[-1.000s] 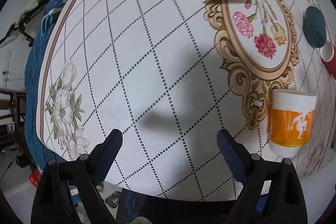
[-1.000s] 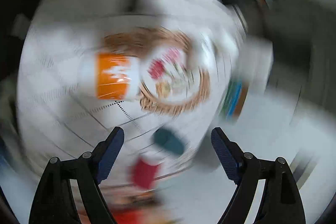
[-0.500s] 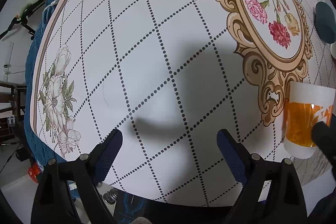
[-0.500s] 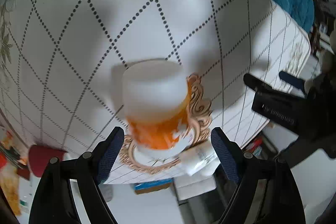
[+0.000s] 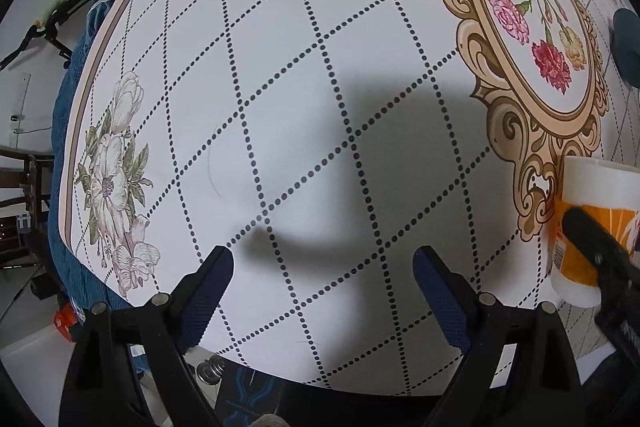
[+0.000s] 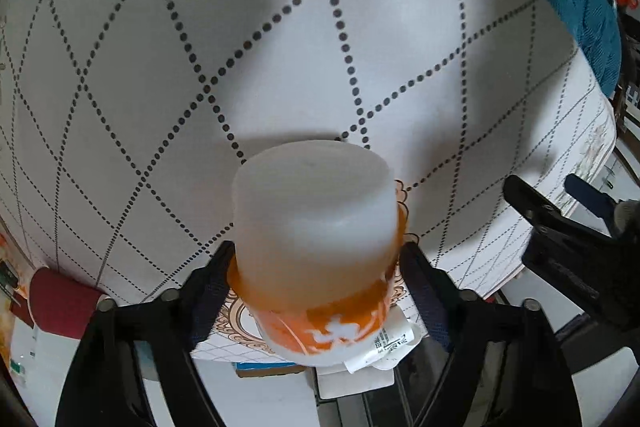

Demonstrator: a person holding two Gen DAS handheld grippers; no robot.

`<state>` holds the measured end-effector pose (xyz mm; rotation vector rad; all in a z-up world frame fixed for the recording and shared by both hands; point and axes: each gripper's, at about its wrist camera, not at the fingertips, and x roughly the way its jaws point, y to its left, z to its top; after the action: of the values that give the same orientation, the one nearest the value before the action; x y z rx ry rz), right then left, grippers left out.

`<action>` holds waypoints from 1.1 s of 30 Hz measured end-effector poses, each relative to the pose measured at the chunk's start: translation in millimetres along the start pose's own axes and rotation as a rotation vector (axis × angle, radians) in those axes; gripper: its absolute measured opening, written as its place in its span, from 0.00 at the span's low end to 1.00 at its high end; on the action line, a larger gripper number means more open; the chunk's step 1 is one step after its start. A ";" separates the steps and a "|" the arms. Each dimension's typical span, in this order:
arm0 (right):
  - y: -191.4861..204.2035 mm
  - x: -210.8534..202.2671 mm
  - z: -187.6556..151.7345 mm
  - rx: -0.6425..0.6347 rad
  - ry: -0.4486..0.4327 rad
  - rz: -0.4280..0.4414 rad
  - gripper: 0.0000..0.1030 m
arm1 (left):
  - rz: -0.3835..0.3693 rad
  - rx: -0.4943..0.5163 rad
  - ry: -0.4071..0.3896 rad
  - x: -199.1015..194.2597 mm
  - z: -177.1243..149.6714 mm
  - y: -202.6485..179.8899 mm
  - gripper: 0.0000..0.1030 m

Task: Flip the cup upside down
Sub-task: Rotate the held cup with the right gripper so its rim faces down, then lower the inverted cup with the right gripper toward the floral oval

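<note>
Half a second ago the right tongs (image 6: 316, 267) only framed the orange-and-white paper cup (image 6: 316, 247); now their fingers press its sides on the white dotted table (image 6: 280, 27). The lift and turn can probably begin. The left tongs (image 5: 324, 279) hang wide open, empty.

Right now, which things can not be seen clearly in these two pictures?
- Orange cup: right wrist view, the right gripper's pad contact is hidden behind it.
- Orange cup: left wrist view, edge crops it.
- Red cup: right wrist view, rim crops it.
</note>
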<state>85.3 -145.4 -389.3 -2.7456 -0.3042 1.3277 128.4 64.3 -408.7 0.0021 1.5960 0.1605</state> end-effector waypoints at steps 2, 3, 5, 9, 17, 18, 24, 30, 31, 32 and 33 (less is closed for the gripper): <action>-2.3 5.3 -2.1 0.008 0.013 0.001 0.73 | 0.001 0.001 -0.002 -1.3 1.5 3.2 0.90; -4.5 6.1 -3.0 0.014 0.012 0.005 0.73 | 0.001 0.000 -0.002 -1.5 1.4 2.9 0.90; -9.8 8.2 -7.6 0.034 0.008 0.015 0.72 | 0.001 0.000 -0.002 -2.3 2.9 4.4 0.90; -21.4 9.6 -14.0 0.093 0.009 0.046 0.72 | 0.001 0.006 -0.003 -5.6 7.1 3.3 0.90; -59.6 13.2 -28.3 0.400 0.050 0.313 0.71 | 0.013 0.034 -0.009 -20.6 12.4 -16.5 0.89; -66.3 15.4 -33.0 0.462 0.055 0.357 0.71 | 0.014 0.037 -0.011 -22.1 12.9 -17.6 0.89; -83.6 42.5 -73.8 0.895 0.091 0.646 0.72 | 0.024 0.050 -0.023 -31.8 19.4 -23.3 0.89; -87.5 89.8 -143.1 1.440 0.130 1.024 0.72 | 0.025 0.068 -0.035 -43.8 28.9 -33.9 0.89; -84.8 97.0 -155.3 1.523 0.126 1.089 0.72 | 0.026 0.072 -0.038 -45.7 30.5 -36.0 0.89; -82.3 102.3 -164.6 1.583 0.122 1.139 0.72 | 0.026 0.075 -0.039 -47.2 32.1 -37.3 0.89; -79.8 106.6 -172.3 1.635 0.123 1.178 0.72 | 0.026 0.079 -0.040 -49.2 34.1 -40.1 0.89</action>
<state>273.2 -42.0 -351.5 -1.3036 1.7204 0.6778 167.9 23.1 -364.8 0.0863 1.5615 0.1169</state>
